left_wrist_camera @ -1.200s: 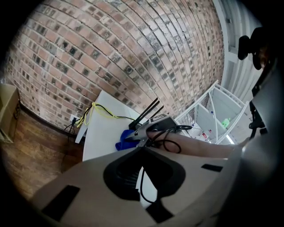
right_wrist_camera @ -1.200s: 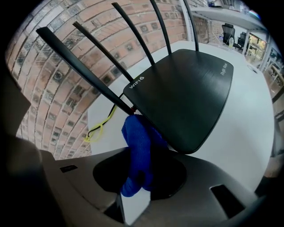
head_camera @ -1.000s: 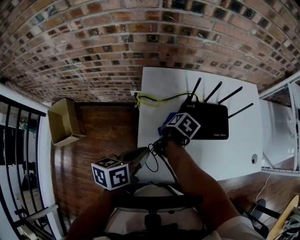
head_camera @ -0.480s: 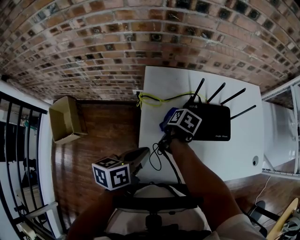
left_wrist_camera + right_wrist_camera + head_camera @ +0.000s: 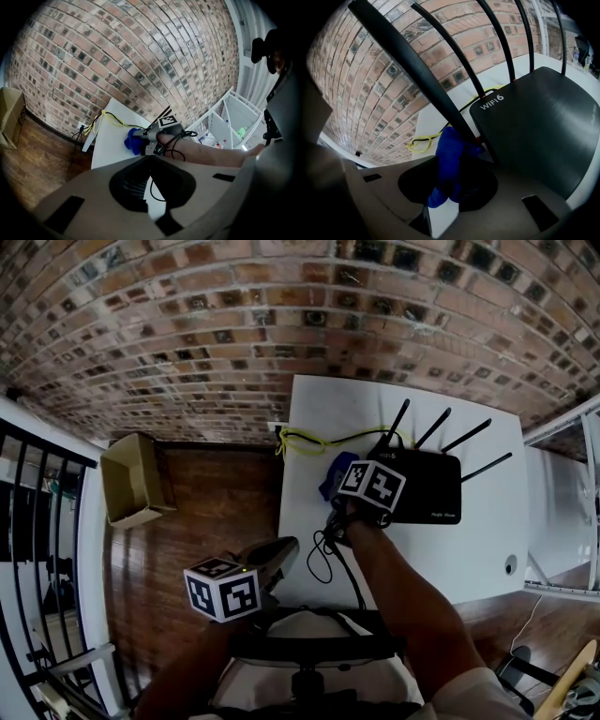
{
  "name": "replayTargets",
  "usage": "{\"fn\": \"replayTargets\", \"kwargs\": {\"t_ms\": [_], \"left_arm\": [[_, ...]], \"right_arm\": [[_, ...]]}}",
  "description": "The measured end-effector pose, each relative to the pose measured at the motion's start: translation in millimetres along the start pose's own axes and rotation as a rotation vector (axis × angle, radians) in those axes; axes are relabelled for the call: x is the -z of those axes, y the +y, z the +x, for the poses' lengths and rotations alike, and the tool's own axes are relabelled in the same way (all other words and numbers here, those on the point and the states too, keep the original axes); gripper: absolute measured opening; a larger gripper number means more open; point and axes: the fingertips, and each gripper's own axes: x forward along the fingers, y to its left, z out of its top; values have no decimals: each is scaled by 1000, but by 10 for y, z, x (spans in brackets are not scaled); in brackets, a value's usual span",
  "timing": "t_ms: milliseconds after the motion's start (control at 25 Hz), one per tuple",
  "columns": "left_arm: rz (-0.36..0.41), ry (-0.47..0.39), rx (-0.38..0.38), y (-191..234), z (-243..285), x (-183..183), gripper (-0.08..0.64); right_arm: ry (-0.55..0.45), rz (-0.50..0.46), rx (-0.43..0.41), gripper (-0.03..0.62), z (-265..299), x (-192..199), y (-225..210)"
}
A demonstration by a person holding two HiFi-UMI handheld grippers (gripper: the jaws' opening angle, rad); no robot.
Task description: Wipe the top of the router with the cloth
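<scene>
Right gripper (image 5: 450,187): jaws clenched on the blue cloth (image 5: 449,159); a bunched fold stands out ahead of the tips.
Left gripper (image 5: 145,187): jaws drawn near-together, nothing between them; held off the table (image 5: 469,559), well behind the right jaws.
Cloth position: foremost fold touching or just beside the foot of the nearest antenna (image 5: 417,79).
Router (image 5: 539,126): ahead and right of the right jaws; flat dark top, not yet under the cloth.
Yellow cable (image 5: 419,143): ahead-left of the right jaws.
Cloth handling (judged): soft, light, limp; grip deep in the bunch so a loose pad leads.
Router handling (judged): light plastic shell, likely slides under push; antennas easily knocked.
</scene>
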Motion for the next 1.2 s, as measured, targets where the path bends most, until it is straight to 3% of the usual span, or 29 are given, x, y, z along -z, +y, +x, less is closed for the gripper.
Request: {"fn": "replayTargets", "kwargs": {"t_ms": [240, 520, 680, 1200], "left_arm": [[15, -6, -6, -15, -16, 5, 28], [12, -11, 2, -34, -23, 38, 28], [17, -16, 10, -66, -30, 40, 28], [15, -26, 68, -197, -56, 93, 28]], "right_arm": [[-20, -67, -75, 115, -41, -28, 130], [-60, -208, -254, 115, -301, -9, 530], [-93, -231, -318, 115, -533, 33, 673], [-226, -271, -415, 115, -1286, 71, 687]]}}
